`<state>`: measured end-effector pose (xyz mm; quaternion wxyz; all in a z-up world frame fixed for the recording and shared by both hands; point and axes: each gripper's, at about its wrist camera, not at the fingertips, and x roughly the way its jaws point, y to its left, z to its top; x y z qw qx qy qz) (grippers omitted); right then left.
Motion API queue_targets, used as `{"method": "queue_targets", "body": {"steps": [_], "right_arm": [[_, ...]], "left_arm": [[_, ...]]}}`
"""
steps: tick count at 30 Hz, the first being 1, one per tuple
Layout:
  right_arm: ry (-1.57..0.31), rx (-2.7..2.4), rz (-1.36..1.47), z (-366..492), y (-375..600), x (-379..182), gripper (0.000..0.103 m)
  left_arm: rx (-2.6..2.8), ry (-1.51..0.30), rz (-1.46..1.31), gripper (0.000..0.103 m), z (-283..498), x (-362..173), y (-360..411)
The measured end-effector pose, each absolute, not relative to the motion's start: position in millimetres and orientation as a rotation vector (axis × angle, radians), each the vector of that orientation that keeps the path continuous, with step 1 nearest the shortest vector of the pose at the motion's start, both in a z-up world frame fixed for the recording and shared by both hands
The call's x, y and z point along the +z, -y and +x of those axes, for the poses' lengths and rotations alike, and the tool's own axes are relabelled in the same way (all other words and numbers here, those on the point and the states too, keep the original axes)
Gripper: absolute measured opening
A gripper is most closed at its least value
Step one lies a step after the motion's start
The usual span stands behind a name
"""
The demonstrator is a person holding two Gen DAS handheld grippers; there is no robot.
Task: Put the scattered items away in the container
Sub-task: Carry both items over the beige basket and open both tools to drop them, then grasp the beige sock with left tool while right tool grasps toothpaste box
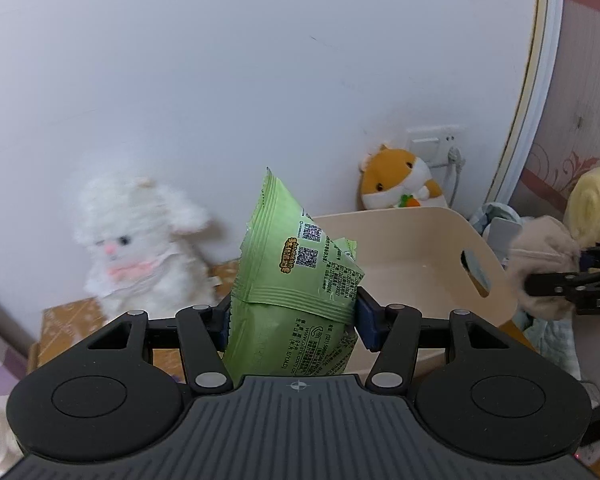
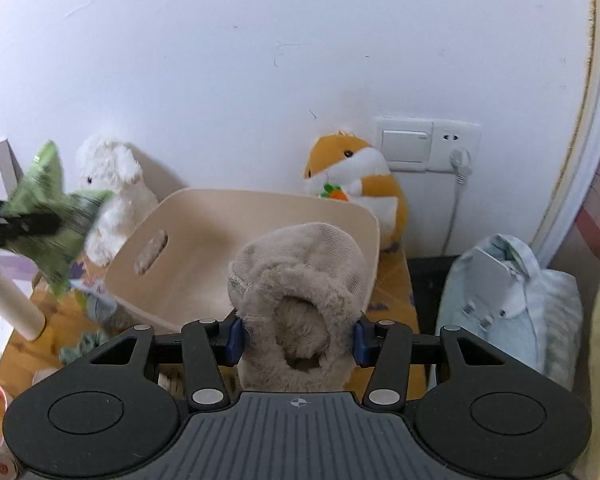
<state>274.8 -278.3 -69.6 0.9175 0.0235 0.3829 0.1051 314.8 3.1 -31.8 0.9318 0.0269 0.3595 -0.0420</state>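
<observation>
Container (image 2: 204, 216): one beige bin with a slot handle in each side wall, sitting on the wood-pattern counter (image 2: 396, 280) just ahead of both claws. What shows of its inside looks bare.

Left claw (image 1: 294, 316): jaws part-way apart, pads clamped across the waist of a green snack packet (image 1: 296, 264). A second green packet corner seems to poke out behind it, so possibly two; too crumpled to be sure. Packet stands upright above the bin's near wall. My read: it's carried high to clear the rim before a drop.

Right claw (image 2: 298, 338): narrower gap, pads squeezing the fleece cuff of one grey-brown slipper (image 2: 300, 280), opening toward the camera, toe pointing at the bin. It's gripped at the collar, likely because that's the softest part to pinch. It hangs just short of the near rim.

Both loads are over or beside the bin, neither inside it yet.

Still loose on the counter, left of the bin: one white bottle (image 2: 8, 300), a teal scrunchie-like thing (image 2: 82, 346), and a blurred bit of colourful wrapper.

Farther back against the wall: one white plush lamb (image 2: 112, 200) left of the bin, one orange hamster plush (image 2: 360, 184) behind its right corner. One wall switch-and-socket plate (image 2: 426, 142) with a plug in it. A pale blue bundle (image 2: 508, 300) sits off the counter to the right.
</observation>
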Motion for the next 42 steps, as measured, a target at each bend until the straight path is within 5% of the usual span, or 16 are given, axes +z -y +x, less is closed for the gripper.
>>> {"method": "queue_targets", "body": {"steps": [18, 20, 22, 25, 31, 42], "right_arm": [[-0.929, 0.165, 0.089, 339, 267, -138, 0.048], [-0.939, 0.168, 0.090, 340, 266, -142, 0.052], [-0.931, 0.170, 0.089, 340, 266, -142, 0.069], [-0.916, 0.185, 0.097, 336, 266, -140, 0.082], [-0.879, 0.192, 0.071, 326, 257, -126, 0.103], [-0.821, 0.195, 0.070, 284, 247, -97, 0.103]], "left_arm": [[-0.031, -0.876, 0.058, 0.058, 395, -99, 56], [-0.029, -0.880, 0.059, 0.062, 399, -102, 57], [-0.030, -0.879, 0.055, 0.069, 400, -104, 58], [-0.033, -0.880, 0.075, 0.077, 398, -104, 60], [-0.021, -0.866, 0.069, 0.078, 392, -98, 54], [-0.055, -0.813, 0.043, 0.079, 354, -64, 22]]}}
